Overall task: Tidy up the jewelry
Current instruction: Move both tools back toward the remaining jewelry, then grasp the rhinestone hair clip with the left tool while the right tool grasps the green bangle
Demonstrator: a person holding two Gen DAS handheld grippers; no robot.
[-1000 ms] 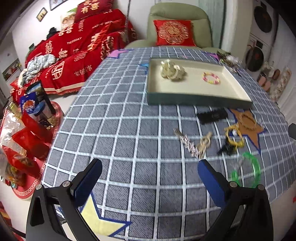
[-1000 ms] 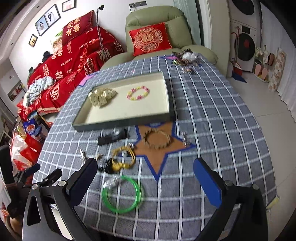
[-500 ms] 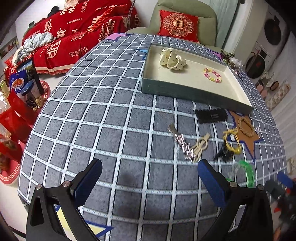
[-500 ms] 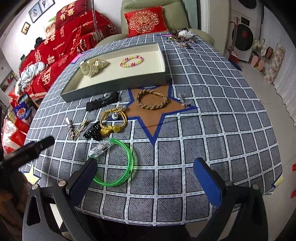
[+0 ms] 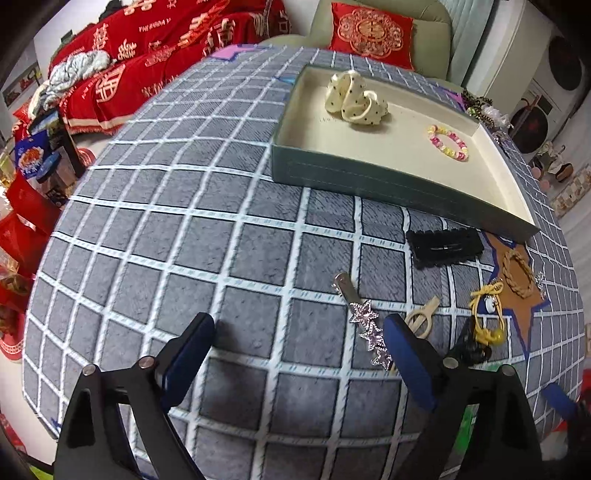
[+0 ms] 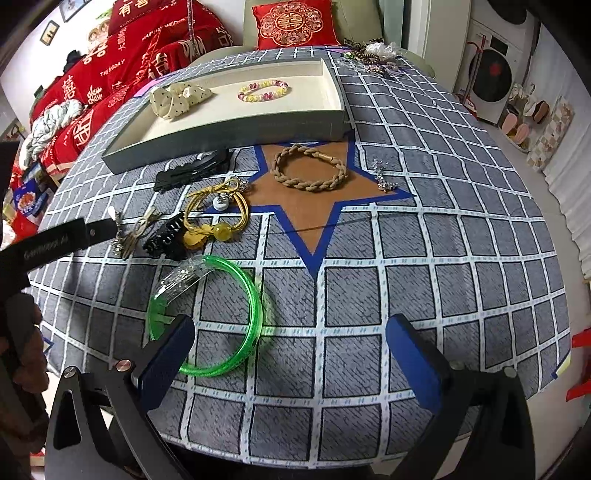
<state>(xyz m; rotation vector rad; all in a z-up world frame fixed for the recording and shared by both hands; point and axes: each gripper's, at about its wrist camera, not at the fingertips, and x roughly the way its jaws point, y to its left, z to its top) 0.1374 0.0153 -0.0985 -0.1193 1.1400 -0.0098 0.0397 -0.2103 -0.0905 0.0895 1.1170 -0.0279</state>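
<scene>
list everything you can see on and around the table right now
tray: 1, grey-green with cream inside, far side of table
scrunchie: 1, cream with dark dots, in tray
bead bracelet: 1, pink and yellow, in tray
braided bracelet: 1, tan, on brown star
green bangle: 1, near edge
black hair clip: 1, before tray
yellow hair tie: 1, left of star
star hairpin: 1, silver-pink, by the left gripper's right finger
tablecloth: 1, grey grid
red cushion: 1, on armchair
left gripper: open, empty, jaws just closing slightly
right gripper: open, empty, over bangle
</scene>
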